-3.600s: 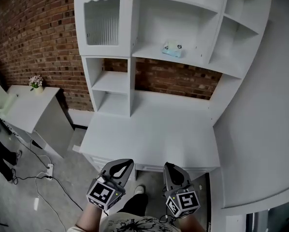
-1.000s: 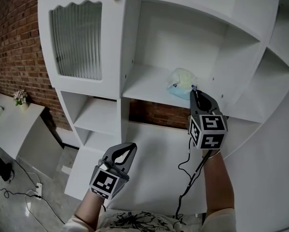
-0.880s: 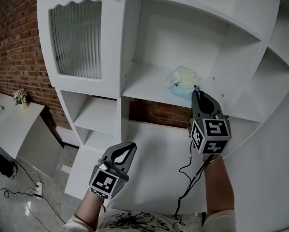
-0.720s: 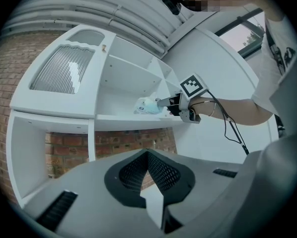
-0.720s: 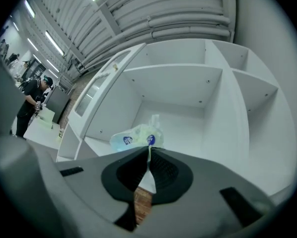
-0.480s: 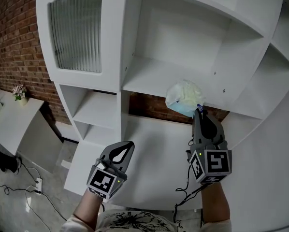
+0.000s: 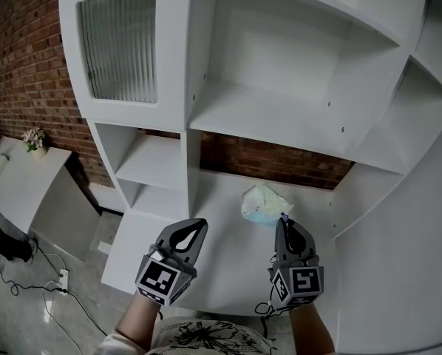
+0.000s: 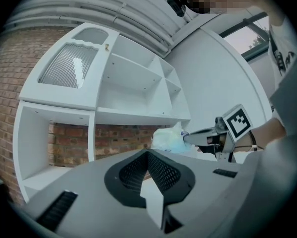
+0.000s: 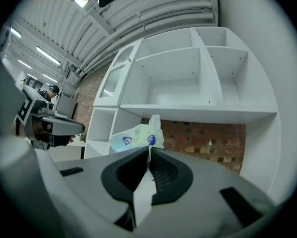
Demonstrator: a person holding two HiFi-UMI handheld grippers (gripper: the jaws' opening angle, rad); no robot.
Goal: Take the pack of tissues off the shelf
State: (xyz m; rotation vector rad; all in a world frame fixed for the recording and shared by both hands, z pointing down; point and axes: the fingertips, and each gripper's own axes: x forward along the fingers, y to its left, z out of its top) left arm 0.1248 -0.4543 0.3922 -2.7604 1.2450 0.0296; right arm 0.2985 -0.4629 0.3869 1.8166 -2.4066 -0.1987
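Fingers of the right gripper are pinched shut on one thin corner of the tissues, below the shelf; best to hold firm and lower slowly onto the desk.

I see the shelf unit all white, and the wall behind it is red-brown brick with pale joints. The pack of tissues is pale green and light blue, with small dark blue round marks. The left gripper and the right gripper are grey, with black ribbed pads and black-and-white square markers. The cabinet door has glass with fine vertical ribs.
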